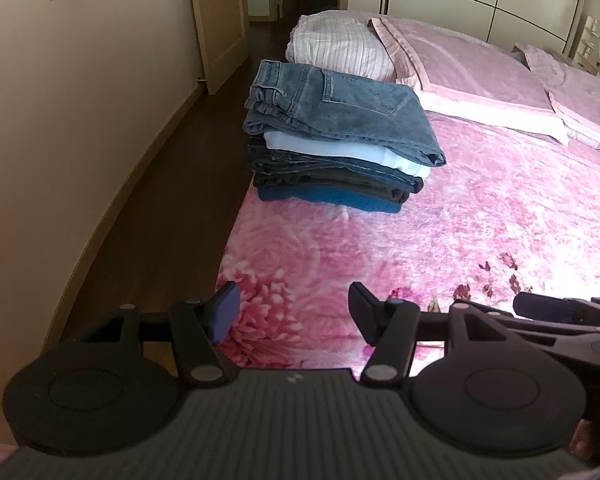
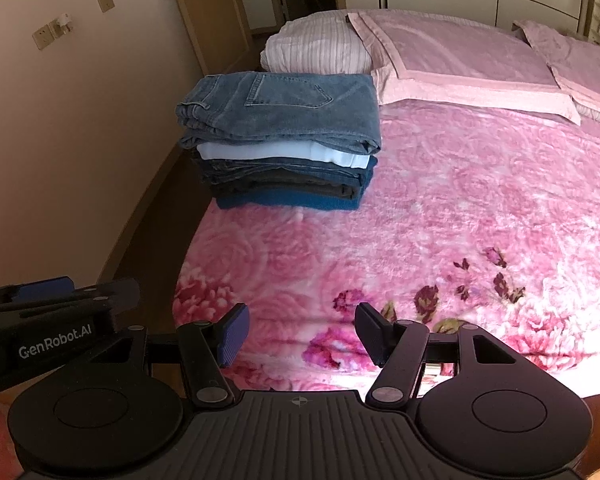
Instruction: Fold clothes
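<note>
A stack of folded clothes [image 1: 340, 148] [image 2: 284, 148] sits near the left edge of the bed, with light blue jeans [image 1: 340, 104] [image 2: 288, 112] on top, a white garment under them, then darker pieces. My left gripper [image 1: 292, 312] hangs open over the pink floral blanket [image 1: 460, 220], well short of the stack, nothing between its fingers. My right gripper [image 2: 300, 332] is open too, empty, above the blanket [image 2: 460, 220] near the foot of the bed. The left gripper [image 2: 76, 292] shows at the left of the right wrist view.
Pink pillows [image 1: 460, 64] [image 2: 452, 60] and a rolled striped quilt [image 1: 336, 44] [image 2: 312, 48] lie at the head of the bed. A dark wood floor [image 1: 160, 200] runs along the left side by the wall and an open door [image 1: 220, 20].
</note>
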